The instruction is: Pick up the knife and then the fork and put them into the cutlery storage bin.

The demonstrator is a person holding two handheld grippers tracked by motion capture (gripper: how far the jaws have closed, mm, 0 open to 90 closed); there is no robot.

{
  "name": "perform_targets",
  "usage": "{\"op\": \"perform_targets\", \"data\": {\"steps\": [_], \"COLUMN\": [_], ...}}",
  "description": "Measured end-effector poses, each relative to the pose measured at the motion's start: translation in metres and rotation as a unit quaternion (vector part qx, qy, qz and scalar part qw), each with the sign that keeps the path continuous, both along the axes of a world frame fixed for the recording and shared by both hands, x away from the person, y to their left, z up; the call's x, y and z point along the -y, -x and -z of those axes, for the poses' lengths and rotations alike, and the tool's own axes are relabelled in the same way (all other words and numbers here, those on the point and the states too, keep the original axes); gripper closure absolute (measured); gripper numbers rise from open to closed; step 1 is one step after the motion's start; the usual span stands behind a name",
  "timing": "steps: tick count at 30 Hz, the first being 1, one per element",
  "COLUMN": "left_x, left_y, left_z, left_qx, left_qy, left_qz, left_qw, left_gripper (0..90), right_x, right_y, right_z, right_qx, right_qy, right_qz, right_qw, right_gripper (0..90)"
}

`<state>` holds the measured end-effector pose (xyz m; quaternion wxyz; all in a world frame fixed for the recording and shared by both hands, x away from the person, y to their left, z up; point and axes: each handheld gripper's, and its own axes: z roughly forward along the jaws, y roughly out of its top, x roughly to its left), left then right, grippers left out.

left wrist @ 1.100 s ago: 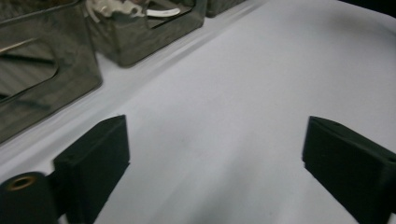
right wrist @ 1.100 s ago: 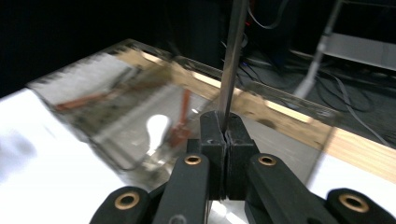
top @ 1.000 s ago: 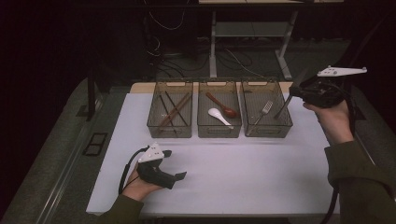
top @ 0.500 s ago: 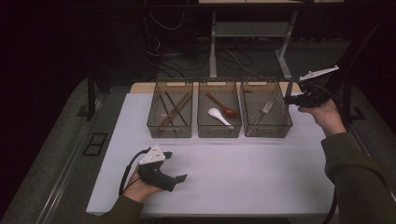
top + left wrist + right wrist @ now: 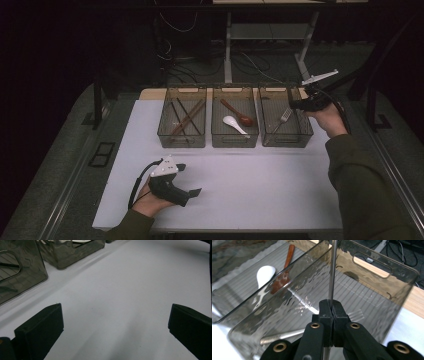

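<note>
My right gripper (image 5: 299,104) hangs over the right-hand edge of the right bin (image 5: 287,140). Its jaws are shut (image 5: 332,308) on a thin metal utensil (image 5: 331,272) that stands up from between the pads; I cannot tell which kind it is. A metal fork (image 5: 283,119) lies on the bin floor below, its tines (image 5: 354,314) just past my jaws. My left gripper (image 5: 190,179) rests low on the white mat (image 5: 260,180) at the front left, held in a hand. Its jaws stand wide open (image 5: 115,322) with nothing between them.
Three smoky clear bins stand in a row at the back of the mat. The left bin (image 5: 180,141) holds chopsticks (image 5: 186,119). The middle bin (image 5: 235,141) holds a white spoon (image 5: 234,124) and a brown wooden spoon (image 5: 239,115). A wooden strip (image 5: 412,300) runs behind the bins.
My right hand has moved left and down with the thin utensil, from beside the table's right edge to the right bin's rim. The left gripper has stayed put.
</note>
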<state>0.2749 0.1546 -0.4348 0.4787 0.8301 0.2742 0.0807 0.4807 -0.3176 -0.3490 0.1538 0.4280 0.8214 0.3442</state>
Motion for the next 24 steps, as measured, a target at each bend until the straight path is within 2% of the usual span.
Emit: {"op": "perform_targets", "data": {"steps": [7,16,18,22,24], "left_x": [0.0,0.001,0.001,0.001,0.002], "left_y": [0.0,0.0,0.0,0.0,0.0], "left_z": [0.0,0.0,0.0,0.0,0.0], "left_qx": [-0.002,-0.003,-0.003,-0.004,-0.003], "left_qy": [0.001,0.001,0.001,0.0,0.0], "left_qz": [0.002,0.005,0.005,0.006,0.007], "left_qw": [1.0,1.0,1.0,1.0,1.0], "left_gripper": [0.0,0.0,0.0,0.0,0.0], "right_x": [-0.018,-0.027,-0.026,-0.024,-0.022], "right_y": [-0.021,-0.031,-0.03,-0.026,-0.022], "right_z": [0.011,0.035,0.039,0.039,0.037], "right_qx": [-0.023,-0.056,-0.062,-0.053,-0.051], "right_qy": [0.023,0.043,0.033,0.015,-0.003], "right_qz": [0.0,0.005,0.001,-0.004,-0.005], "right_qw": [0.9995,0.9975,0.9975,0.9985,0.9987], "right_gripper": [88.3,86.3,82.5,71.4,65.8]}}
